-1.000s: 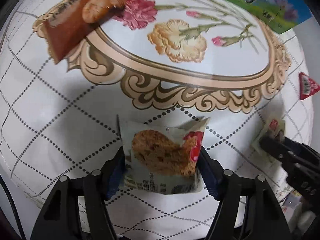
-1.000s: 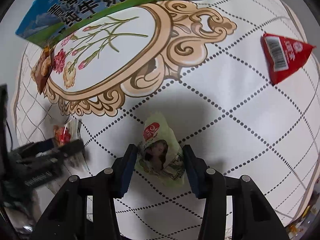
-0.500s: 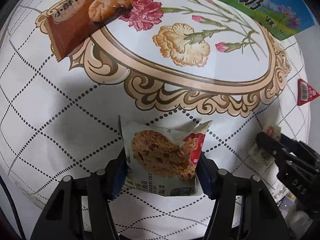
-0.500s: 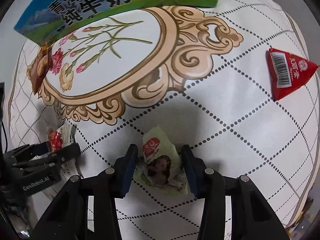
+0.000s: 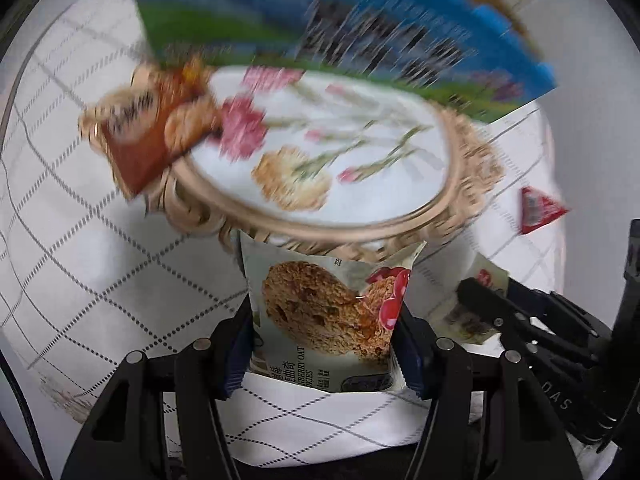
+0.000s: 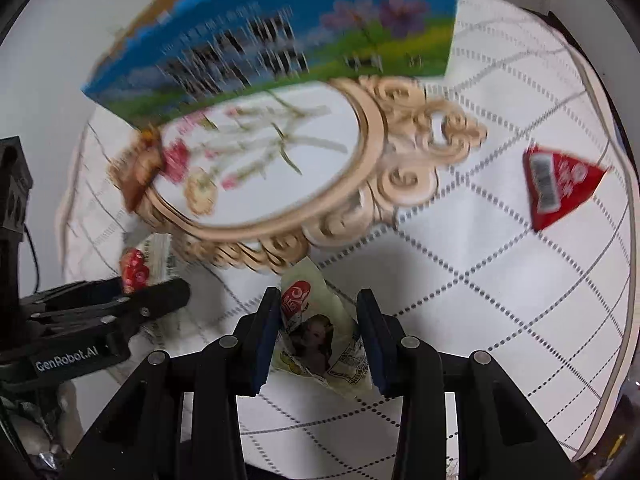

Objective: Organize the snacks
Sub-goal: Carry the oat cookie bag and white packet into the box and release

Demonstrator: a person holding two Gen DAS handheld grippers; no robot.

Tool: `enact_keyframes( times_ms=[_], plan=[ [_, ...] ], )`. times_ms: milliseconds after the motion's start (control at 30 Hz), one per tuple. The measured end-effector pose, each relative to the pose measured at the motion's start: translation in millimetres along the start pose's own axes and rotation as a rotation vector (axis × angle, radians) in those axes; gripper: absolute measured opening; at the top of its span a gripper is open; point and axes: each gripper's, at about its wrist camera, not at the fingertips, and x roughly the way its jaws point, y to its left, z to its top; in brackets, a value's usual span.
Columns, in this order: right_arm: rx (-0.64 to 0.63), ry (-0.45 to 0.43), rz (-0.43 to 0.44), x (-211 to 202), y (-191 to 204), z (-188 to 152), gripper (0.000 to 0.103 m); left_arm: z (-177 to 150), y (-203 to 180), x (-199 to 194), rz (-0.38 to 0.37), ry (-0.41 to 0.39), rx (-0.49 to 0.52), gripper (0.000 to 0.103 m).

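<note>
At nine o'clock in the right wrist view, the left gripper (image 6: 156, 280) reaches in from the side, clamped on a cranberry oat cookie packet (image 5: 326, 316); its own camera shows that packet upright between both pads, lifted above the tablecloth (image 5: 80, 280). Up at ten o'clock in the left wrist view lies a brown biscuit packet (image 5: 156, 140), on the rim of the cloth's printed floral medallion (image 5: 320, 152). Across twelve o'clock stands a blue and green milk carton box (image 5: 340, 36), blurred by motion, its lettering unreadable. Near six o'clock in the right wrist view, the right gripper (image 6: 318, 328) is closed on a pale green snack pouch (image 6: 320, 332), held between the pads over the quilted cloth. Out at three o'clock, well apart from both grippers, a red triangular snack packet (image 6: 560, 184) lies flat on the tablecloth.
</note>
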Motion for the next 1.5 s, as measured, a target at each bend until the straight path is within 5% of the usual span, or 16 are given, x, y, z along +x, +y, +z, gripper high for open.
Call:
enact_keyframes(
  times_ms=[267, 433, 733, 1000, 1067, 1100, 1133, 1500],
  plan=[
    [-0.041, -0.182, 0.075, -81, 16, 61, 0.041, 49, -33, -91, -0.073, -0.172, 0.077, 0.059],
    [-0.061, -0.275, 0.069, -101, 27, 126, 0.042, 103, -34, -124, -0.040, -0.236, 0.101, 0.059],
    [-0.091, -0.273, -0.031, -65, 28, 243, 0.042, 210, -19, -98, 0.032, -0.193, 0.057, 0.060],
    [-0.078, -0.177, -0.071, -18, 12, 295, 0.043, 263, -2, -45, 0.141, -0.102, 0.034, 0.063],
    [-0.044, -0.135, -0.066, -4, 4, 303, 0.054, 267, 3, -31, 0.178, -0.084, 0.025, 0.067],
    [-0.036, -0.111, -0.078, 3, 1, 305, 0.084, 268, 4, -26, 0.178, -0.077, 0.026, 0.073],
    [-0.028, -0.087, -0.085, 9, -2, 306, 0.103, 269, 6, -21, 0.178, -0.071, 0.024, 0.080],
    [-0.035, 0.008, -0.188, 40, -10, 294, 0.103, 259, 16, -7, 0.203, -0.094, 0.002, 0.084]
  ],
)
